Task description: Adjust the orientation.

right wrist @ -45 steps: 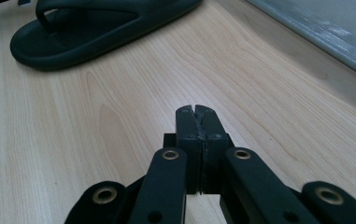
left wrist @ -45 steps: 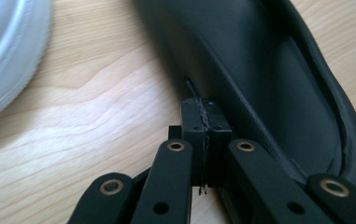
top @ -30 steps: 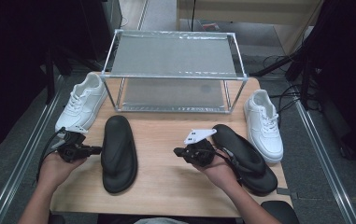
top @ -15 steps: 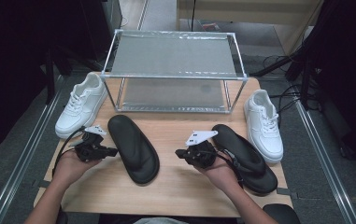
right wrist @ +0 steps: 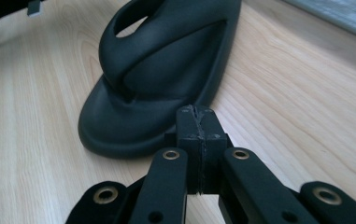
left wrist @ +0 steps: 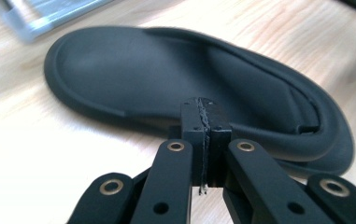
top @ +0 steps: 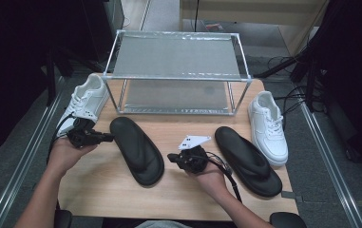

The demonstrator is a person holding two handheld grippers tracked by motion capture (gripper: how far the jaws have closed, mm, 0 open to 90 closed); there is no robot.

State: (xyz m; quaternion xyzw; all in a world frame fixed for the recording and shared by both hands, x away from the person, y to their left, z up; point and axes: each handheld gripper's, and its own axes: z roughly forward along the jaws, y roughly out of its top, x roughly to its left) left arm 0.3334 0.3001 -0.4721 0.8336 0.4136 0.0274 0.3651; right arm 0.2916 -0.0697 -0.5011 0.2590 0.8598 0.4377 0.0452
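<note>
The wooden desk (top: 188, 190) carries a two-tier metal rack (top: 178, 71) at its far edge, with a white sneaker (top: 84, 99) at the rack's left end and another white sneaker (top: 268, 126) at its right. In front of the rack lie two black flip-flops. The left flip-flop (top: 137, 149) lies slanted, mid-desk, between the two grippers; the right flip-flop (top: 247, 159) lies beside the right-hand sneaker. The left hand-held gripper (top: 107, 138), jaws pressed together and empty, points at the left flip-flop's heel rim. The right hand-held gripper (top: 171, 156), likewise closed on nothing, points at its toe end.
</note>
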